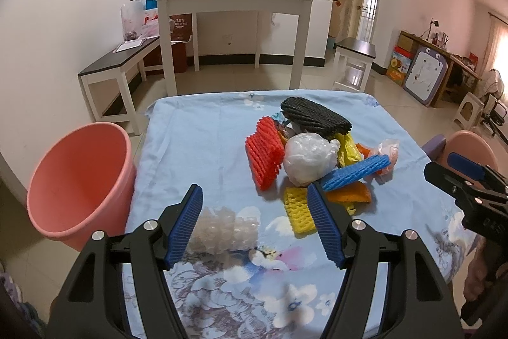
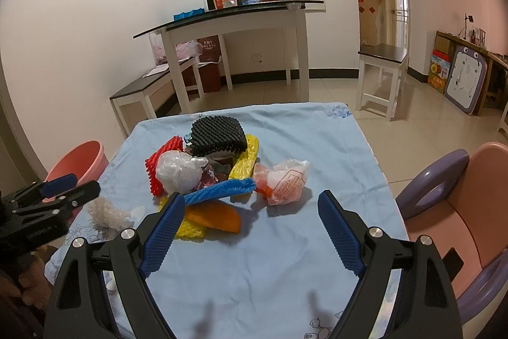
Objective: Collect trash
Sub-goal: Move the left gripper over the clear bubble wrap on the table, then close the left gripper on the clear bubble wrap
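Note:
A heap of trash lies on the blue-clothed table [image 1: 197, 142]: red foam net [image 1: 263, 158], black foam net [image 1: 316, 118], white plastic bag [image 1: 308, 159], blue foam net [image 1: 357, 172], yellow foam net [image 1: 298, 213], orange peel [image 1: 349, 196]. A clear bubble wrap wad [image 1: 222, 229] lies apart, nearer me. My left gripper [image 1: 255, 196] is open and empty, just above the bubble wrap. My right gripper [image 2: 250, 202] is open and empty, hovering near the heap [image 2: 206, 167], close to a crumpled red-printed bag [image 2: 287, 181]. A pink bin [image 1: 79, 180] stands left of the table.
A pink and purple child seat [image 2: 460, 196] stands right of the table. Beyond are a white console table [image 1: 235, 2], a low bench [image 1: 117, 62], a stool [image 2: 381, 69] and tiled floor. The other gripper shows at each view's edge [image 1: 470, 189].

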Action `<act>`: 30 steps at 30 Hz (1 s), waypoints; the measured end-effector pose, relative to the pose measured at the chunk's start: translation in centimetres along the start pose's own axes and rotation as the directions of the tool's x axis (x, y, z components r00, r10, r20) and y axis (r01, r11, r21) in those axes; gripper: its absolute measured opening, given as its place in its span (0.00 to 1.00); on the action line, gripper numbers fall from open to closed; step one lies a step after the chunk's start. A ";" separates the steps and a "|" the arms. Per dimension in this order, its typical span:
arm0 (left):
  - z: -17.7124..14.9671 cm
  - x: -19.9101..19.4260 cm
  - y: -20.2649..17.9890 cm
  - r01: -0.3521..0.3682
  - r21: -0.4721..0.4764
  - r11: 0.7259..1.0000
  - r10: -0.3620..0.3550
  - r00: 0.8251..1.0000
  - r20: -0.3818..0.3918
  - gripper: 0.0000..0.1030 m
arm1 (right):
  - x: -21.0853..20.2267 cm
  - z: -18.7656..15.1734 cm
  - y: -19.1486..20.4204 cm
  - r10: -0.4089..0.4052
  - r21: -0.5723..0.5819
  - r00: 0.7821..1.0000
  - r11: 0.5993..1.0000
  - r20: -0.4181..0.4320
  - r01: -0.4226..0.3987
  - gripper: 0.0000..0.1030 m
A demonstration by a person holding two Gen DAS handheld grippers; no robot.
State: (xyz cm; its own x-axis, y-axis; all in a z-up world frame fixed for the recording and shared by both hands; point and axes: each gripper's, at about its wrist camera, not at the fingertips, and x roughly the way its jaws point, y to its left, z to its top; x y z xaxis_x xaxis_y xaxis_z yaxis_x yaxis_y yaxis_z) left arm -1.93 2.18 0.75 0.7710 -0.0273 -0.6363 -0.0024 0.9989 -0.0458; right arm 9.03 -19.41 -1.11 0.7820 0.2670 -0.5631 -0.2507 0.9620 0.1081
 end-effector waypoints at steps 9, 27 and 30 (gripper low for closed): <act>-0.9 -1.6 3.5 -0.027 -0.016 1.000 0.027 1.000 0.006 0.67 | 0.4 -0.4 0.0 0.021 0.004 1.000 1.000 -0.011 -0.021 0.78; -2.8 0.8 4.4 0.031 -0.086 0.996 -0.038 0.996 -0.080 0.67 | 1.9 -0.7 0.6 0.052 -0.008 0.997 0.999 -0.049 -0.052 0.76; -2.4 1.8 3.4 0.010 -0.064 0.998 -0.016 0.997 -0.081 0.67 | 2.3 -0.6 0.6 0.057 -0.005 0.997 0.998 -0.053 -0.057 0.75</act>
State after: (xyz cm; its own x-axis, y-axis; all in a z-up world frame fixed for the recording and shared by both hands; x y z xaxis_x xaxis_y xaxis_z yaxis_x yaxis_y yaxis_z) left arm -2.07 5.42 -2.37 0.7171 -0.0457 -0.6954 -0.0354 0.9942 -0.1019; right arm 10.28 -18.25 -2.84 0.7351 0.3179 -0.5989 -0.2976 0.9449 0.1363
